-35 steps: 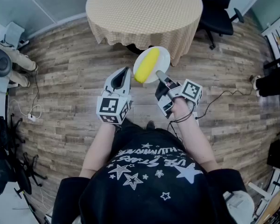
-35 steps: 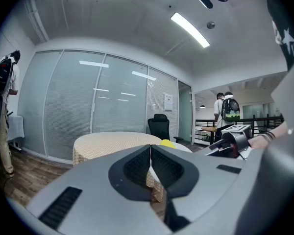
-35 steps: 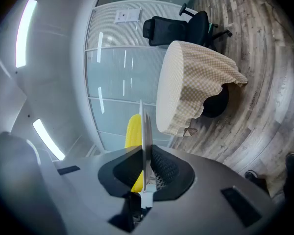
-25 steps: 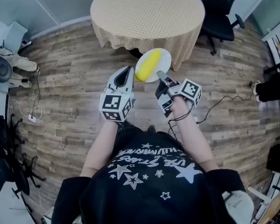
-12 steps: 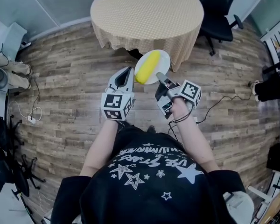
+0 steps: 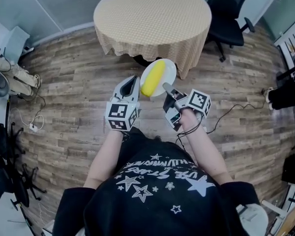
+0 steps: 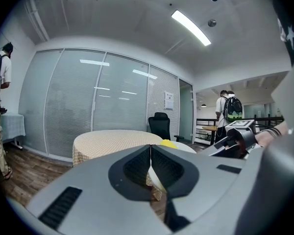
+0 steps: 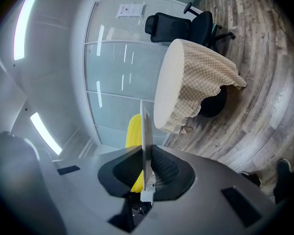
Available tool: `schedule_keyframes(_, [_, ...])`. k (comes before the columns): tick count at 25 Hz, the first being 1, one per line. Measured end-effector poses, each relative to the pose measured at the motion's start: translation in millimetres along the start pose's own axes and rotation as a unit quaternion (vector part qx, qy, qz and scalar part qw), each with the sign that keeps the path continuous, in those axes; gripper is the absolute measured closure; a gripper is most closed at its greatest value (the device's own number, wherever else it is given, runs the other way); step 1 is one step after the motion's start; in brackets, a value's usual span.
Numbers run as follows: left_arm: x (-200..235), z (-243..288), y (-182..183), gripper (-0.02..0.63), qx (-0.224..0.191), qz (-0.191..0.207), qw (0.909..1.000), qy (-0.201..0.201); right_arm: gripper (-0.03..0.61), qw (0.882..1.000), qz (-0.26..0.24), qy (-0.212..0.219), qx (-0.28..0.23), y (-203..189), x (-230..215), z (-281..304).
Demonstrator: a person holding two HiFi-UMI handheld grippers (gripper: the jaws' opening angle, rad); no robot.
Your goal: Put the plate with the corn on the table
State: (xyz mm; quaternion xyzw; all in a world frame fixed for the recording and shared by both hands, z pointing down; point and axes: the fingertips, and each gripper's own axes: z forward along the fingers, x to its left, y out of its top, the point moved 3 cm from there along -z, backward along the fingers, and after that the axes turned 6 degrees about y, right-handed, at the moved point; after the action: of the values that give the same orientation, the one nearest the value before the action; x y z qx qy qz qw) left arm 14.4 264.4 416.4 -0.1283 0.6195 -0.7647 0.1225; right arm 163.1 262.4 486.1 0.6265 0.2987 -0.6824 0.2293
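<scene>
A white plate [image 6: 168, 69] carrying a yellow corn cob [image 6: 153, 77] hangs in the air just short of the round table [image 6: 152, 14], which has a beige checked cloth. My right gripper [image 6: 165, 86] is shut on the plate's near rim. In the right gripper view the plate [image 8: 144, 131] stands edge-on between the jaws, with the corn [image 8: 134, 129] to its left. My left gripper [image 6: 133, 78] is shut and holds nothing, its tip beside the plate's left edge. In the left gripper view the corn [image 7: 169, 143] and the table [image 7: 112, 140] show past the jaws.
A black office chair [image 6: 228, 14] stands at the table's right. At the left edge of the wooden floor [image 6: 73, 82] are a person's legs and shoes [image 6: 14, 75] and cables [image 6: 35, 116]. People with backpacks [image 7: 229, 109] stand beyond the table.
Both grippers and the plate have drifted slightly down and left in the head view. The right gripper's hold on the rim is the same, and the left stays shut beside it.
</scene>
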Motion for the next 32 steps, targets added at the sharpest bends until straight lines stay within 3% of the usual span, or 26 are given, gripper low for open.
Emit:
schedule_keyframes(6, [-5, -17, -9, 0.604, -0.006, 0.005, 0.9999, 0.009, 0.528, 1.0, 0.009, 0.006, 0.0, -10, -9, -12])
schedule_keyframes(18, [21, 35, 3, 0.604, -0.028, 0.02, 0.9993, -0.012, 0.528, 1.0, -0.019, 0.008, -0.005, 18, -14, 20])
schedule_keyframes(25, [84, 143, 44, 0.604, -0.029, 0.028, 0.9991, -0.016, 0.528, 1.0, -0.022, -0.001, -0.007, 99, -3, 121])
schedule_keyframes(32, [139, 204, 65, 0.604, -0.027, 0.037, 0.9988, -0.014, 0.528, 1.0, -0.011, 0.011, -0.022, 142, 12, 206])
